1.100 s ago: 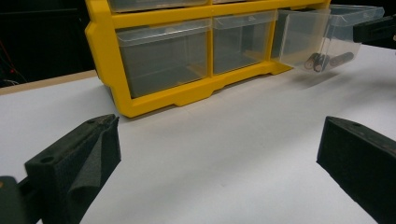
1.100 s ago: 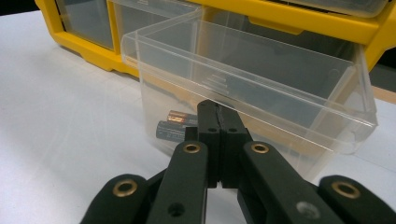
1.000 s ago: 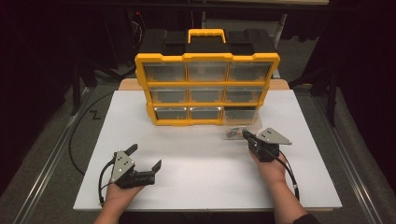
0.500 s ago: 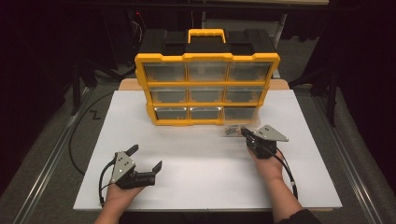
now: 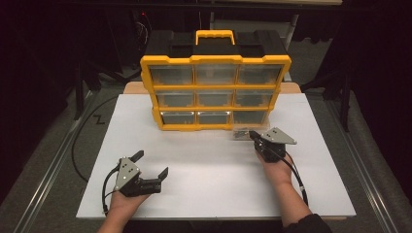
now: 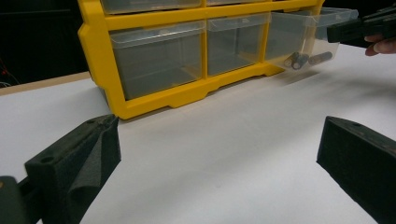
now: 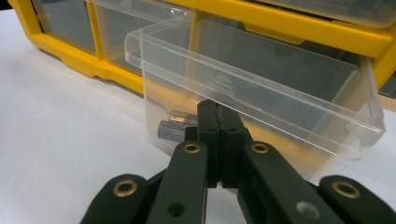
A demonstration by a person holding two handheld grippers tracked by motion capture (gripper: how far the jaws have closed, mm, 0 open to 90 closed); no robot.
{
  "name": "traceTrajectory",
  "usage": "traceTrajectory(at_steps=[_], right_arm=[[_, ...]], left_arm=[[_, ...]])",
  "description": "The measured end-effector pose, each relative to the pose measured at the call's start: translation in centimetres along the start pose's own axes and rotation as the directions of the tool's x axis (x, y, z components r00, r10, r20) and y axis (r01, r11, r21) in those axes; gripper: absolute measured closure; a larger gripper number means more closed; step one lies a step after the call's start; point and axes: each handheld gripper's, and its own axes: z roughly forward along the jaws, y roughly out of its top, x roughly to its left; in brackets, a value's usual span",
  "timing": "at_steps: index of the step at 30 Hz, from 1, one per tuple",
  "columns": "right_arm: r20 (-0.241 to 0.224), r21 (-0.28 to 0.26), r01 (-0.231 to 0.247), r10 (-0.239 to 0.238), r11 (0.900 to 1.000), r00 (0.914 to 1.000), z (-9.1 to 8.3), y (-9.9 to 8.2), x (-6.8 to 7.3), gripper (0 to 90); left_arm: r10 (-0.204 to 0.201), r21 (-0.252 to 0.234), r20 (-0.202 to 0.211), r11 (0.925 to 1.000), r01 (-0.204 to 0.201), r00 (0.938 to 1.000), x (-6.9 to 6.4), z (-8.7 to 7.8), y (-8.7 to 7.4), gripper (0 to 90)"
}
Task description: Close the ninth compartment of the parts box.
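On the left, the left gripper (image 5: 149,166) rests on the white table top (image 5: 209,194) well clear of the work, its two black foam-padded jaws spread wide and holding nothing — in the left gripper view they stand far apart with bare table between them.

In the middle stands the yellow plastic organiser with nine clear drawers and a black carry-handle top (image 5: 215,92). Eight of its drawers sit flush.

At the right, the bottom-right clear plastic drawer (image 7: 252,107) is drawn partway out of its bay; the left gripper view shows it jutting forward with a few small metal cylinders — batteries, by the look (image 6: 303,59) — lying on its floor. The right gripper (image 7: 218,122) is at the drawer's front, jaws pressed together with no gap showing. Whether they pinch the drawer's front lip or merely touch its wall, I cannot tell; the fingertips meet the clear front just below the rim, in line with the cylinders behind it.

My judgement: the opening is under way, the drawer freed but not fully out. What remains is to finish the pull and deal with the contents.
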Motion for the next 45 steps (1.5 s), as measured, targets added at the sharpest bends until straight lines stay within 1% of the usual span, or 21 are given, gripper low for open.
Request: traceTrajectory(at_steps=[6,12,22,34,45], right_arm=[[0.008,0.006,0.003,-0.003,1.0000,1.0000,0.2,0.1,0.0,90.0],[0.013,0.012,0.006,-0.006,0.9999,0.9999,0.3,0.3,0.0,90.0],[0.026,0.018,0.012,-0.012,0.9998,0.9996,0.6,0.4,0.0,90.0],[0.034,0.024,0.017,-0.018,0.9996,0.9993,1.0,0.6,-0.2,90.0],[0.048,0.032,0.020,-0.022,0.9993,0.9986,1.6,1.0,-0.4,90.0]], left_arm=[[0.001,0.001,0.002,1.0000,-0.001,1.0000,-0.1,0.0,0.0,0.1],[0.004,0.014,0.004,0.9999,-0.004,1.0000,-0.2,0.1,-0.2,0.1],[-0.006,0.005,-0.011,1.0000,0.006,0.9999,0.0,0.0,-0.2,0.1],[-0.003,0.005,0.000,1.0000,0.003,1.0000,-0.1,0.0,-0.2,0.1],[-0.004,0.005,-0.002,1.0000,0.004,1.0000,-0.1,0.0,-0.2,0.1]])
